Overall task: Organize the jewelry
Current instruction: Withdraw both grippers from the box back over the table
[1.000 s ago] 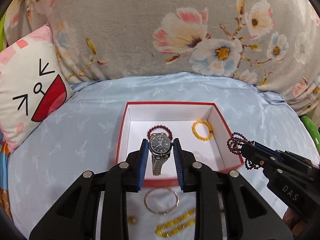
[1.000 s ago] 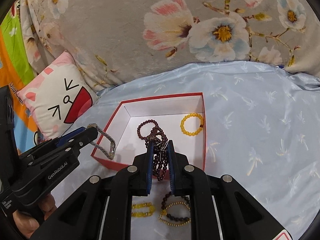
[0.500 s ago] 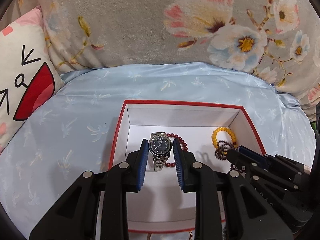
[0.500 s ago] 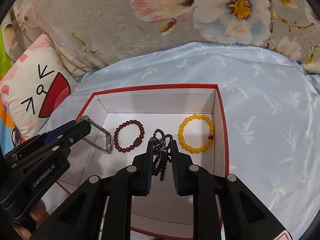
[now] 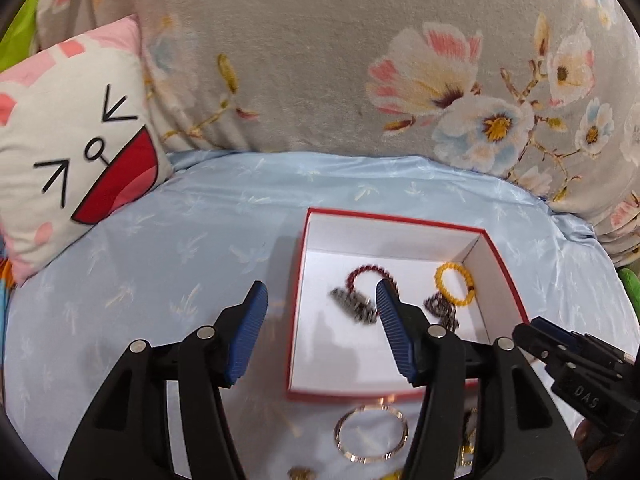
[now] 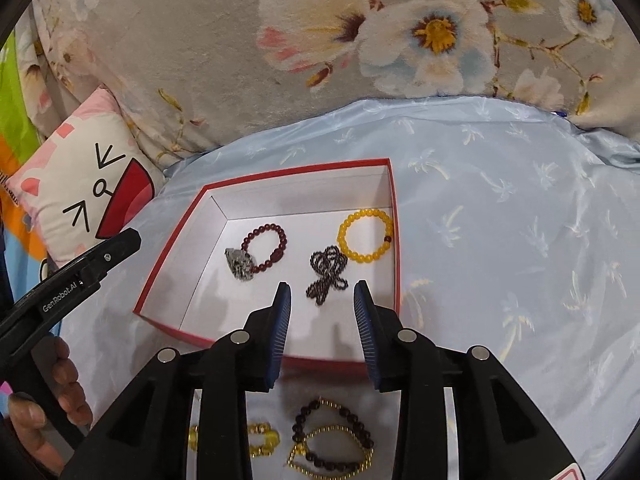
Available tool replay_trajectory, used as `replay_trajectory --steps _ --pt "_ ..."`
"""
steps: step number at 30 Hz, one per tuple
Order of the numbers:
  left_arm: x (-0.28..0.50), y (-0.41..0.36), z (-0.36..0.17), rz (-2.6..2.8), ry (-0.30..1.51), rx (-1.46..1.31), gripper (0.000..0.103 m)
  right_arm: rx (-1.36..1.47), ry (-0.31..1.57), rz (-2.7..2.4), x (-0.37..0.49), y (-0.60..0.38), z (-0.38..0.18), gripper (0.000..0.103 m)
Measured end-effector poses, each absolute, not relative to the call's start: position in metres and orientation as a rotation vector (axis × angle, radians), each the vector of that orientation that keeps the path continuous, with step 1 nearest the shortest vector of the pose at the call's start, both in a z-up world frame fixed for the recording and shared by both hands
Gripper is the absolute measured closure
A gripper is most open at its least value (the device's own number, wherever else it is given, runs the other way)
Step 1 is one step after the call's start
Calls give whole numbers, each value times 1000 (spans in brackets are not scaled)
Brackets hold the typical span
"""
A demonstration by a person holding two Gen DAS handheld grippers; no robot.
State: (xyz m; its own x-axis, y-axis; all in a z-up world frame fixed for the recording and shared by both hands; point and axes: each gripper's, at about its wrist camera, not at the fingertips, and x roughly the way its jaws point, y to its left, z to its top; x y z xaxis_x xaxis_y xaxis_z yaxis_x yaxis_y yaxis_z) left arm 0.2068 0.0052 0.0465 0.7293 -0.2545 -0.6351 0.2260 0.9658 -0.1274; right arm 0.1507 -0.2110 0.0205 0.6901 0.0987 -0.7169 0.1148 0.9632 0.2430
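Cartoon-face pillow, floral blanket, blue sheet

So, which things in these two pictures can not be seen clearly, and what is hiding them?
- Watch: motion-blurred in the left wrist view; its dial cannot be read in either view.
- Yellow bead bracelet outside the box: right wrist view, partly hidden behind the right tongs.
- Thin ring bangle: left wrist view, its right side covered by the left tongs.
- Small gold piece: left wrist view, cut off by the bottom edge.

Both hand-held grippers — left, right — wide apart, empty.
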Motion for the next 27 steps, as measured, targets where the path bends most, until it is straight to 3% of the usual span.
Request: replay_trajectory --steps 14,27 --pt "127 27 10 -258 818 -31 49 259 863 -22 58 -195 6 68" --pt "100 44 -24 -227 894 -37 49 284 946 -34 15 -193 -28 68"
